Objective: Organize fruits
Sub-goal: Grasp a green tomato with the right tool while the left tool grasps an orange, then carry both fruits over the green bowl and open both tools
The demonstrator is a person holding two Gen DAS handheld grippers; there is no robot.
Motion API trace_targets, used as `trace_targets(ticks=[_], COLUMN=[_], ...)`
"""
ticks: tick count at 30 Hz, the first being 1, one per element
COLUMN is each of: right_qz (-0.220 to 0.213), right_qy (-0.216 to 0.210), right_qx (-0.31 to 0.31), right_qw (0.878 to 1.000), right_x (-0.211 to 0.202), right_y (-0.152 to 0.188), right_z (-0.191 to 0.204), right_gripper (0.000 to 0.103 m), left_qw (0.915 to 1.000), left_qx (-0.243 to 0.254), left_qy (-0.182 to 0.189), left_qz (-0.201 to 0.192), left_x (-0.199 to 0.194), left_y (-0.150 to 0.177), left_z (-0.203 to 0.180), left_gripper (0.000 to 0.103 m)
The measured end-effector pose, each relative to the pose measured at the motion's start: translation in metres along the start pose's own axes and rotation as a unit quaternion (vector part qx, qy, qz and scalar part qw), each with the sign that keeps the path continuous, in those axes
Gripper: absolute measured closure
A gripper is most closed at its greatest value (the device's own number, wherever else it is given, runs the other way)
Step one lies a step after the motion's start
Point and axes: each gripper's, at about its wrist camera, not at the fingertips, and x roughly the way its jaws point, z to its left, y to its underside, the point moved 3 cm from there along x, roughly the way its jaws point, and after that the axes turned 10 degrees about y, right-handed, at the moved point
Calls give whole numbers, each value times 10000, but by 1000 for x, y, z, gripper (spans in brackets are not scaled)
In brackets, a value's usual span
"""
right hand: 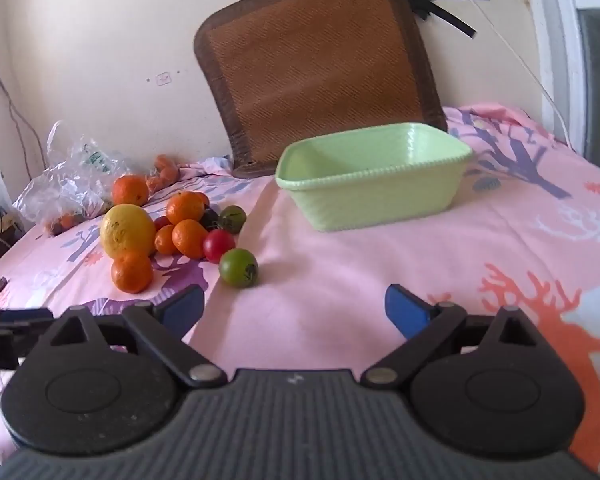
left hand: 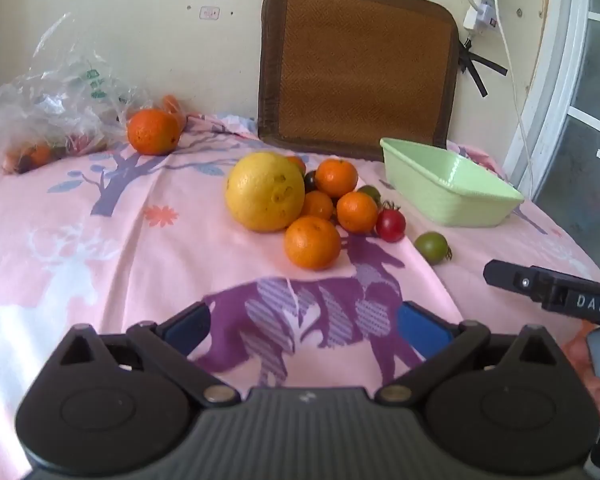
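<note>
Both tools hang low over the pink printed cloth (right hand: 340,264) with nothing between their blue pads: the left tool (left hand: 306,322) is spread wide over the purple deer print, and the right tool (right hand: 296,312) is spread just as wide over bare pink fabric. Largest of the task's things is the pale green basket (right hand: 374,184), empty as far as its visible interior shows, upright, its long axis running roughly left to right across the right wrist view; it lies ahead of the right tool and slightly to its right. Next comes the yellow citrus (left hand: 265,192), near round, so it has no long axis worth aligning to, sitting at the left of the fruit pile. Touching or crowding it are several small oranges; the nearest orange (left hand: 313,242) lies almost straight ahead of the left tool. A red tomato (left hand: 390,224) sits at the pile's right edge, its stem pointing up, and a green tomato (right hand: 239,267) lies apart from the pile, just ahead and left of the right tool. My judgement: the right tool is nearer the green tomato and the basket, the left nearer the orange. A lone orange (left hand: 153,131) and a plastic bag (left hand: 56,96) lie far left.
</note>
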Motion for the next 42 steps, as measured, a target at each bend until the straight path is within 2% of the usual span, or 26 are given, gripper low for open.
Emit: trace_targets(ticks=[4,6,7,11,13,14,15,17,20,23,27,30,33,34,36,39,42], right_qz=[-95,-25,35,184,240,288,373,348,163,-371,-1089,-1137,-1059,-1029,-1008,-985,-960], right_qy=[-337,-437,-494,-628,-673,-672,-679,-707,-776,-595,80,489,843,884,969,998,985], right_qx=[-646,-866,-925,-1135,-1242,-1278,-1300,-1283,-1147,-1031,-844,-614,-629,-633,-655,-661,-612], right_qw=[9973,9953,9945,9914,9897,9891,9885,9886,9902,9922,9904,9904,9888,9887,9880,9879,9886], right_x=[7,16,21,36,40,43,46,44,32,15,9,24,46,51,55,57,58], right_y=[-15,-17,-18,-17,-17,-16,-16,-14,-17,-29,-58,-72,-75,-76,-72,-66,-68], right_z=[18,25,27,37,41,42,42,40,32,20,-9,-37,-53,-56,-61,-60,-59], right_gripper=[23,33,35,48,52,56,65,73,73,73,73,73,73,73,71,71,69], left_qw=[9996,9996,9995,9985,9990,9992,9993,9993,9983,9969,9919,9884,9877,9897,9899,9892,9891], left_qx=[180,197,201,-138,-97,-41,15,106,-17,139,232,421,477,531,779,799,1047], left_qy=[224,183,199,280,183,120,77,45,442,753,1251,1460,1477,1326,1187,1226,1036], left_qz=[-23,63,126,439,400,384,370,362,389,178,1,9,182,136,31,62,32], left_x=[14,27,35,62,66,66,66,60,57,55,70,101,137,144,152,156,160], left_y=[-23,-31,-34,-32,-31,-30,-28,-28,-31,-43,-78,-100,-109,-111,-115,-113,-110], left_z=[-3,-6,-6,4,4,2,0,1,-5,-21,-47,-73,-91,-95,-104,-111,-120], left_gripper=[10,23,25,37,39,44,55,62,62,62,62,62,61,60,61,62,59])
